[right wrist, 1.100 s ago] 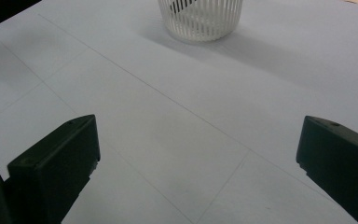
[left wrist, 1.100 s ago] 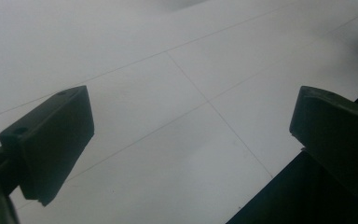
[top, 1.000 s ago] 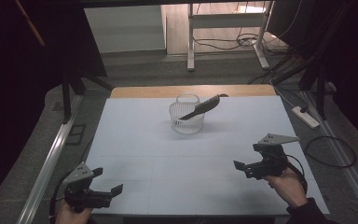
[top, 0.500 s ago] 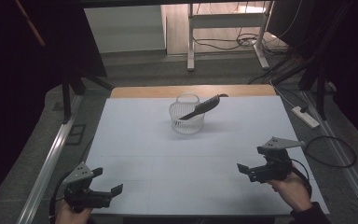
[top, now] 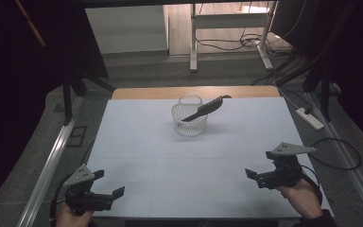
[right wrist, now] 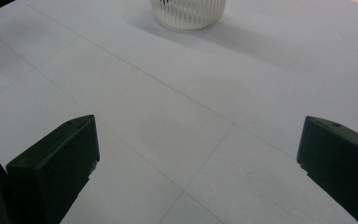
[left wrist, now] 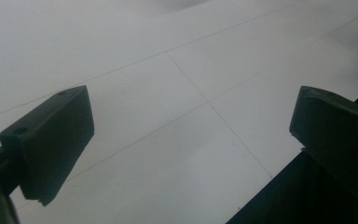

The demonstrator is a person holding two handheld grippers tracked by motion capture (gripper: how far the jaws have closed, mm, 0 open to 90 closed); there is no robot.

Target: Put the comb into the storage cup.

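A white slatted basket (top: 189, 118) stands at the far middle of the white table (top: 170, 156). A dark long-handled utensil (top: 204, 108) leans in it, its handle sticking out up and to the right. My left gripper (top: 112, 196) rests low at the near left corner, open, with bare table between its jaws (left wrist: 186, 140). My right gripper (top: 254, 177) hovers near the front right, open and empty, pointing left. The basket's (right wrist: 188, 13) lower part appears at the top of the right gripper view, far ahead of the right gripper (right wrist: 196, 158).
A wooden strip (top: 194, 91) runs along the table's far edge. A power strip (top: 309, 118) and cables lie on the floor to the right. Metal rails (top: 47, 165) flank the table. Dark stands and a desk frame stand beyond.
My right gripper has drifted slightly toward the near right edge of the table. The left gripper, basket and utensil have stayed put.
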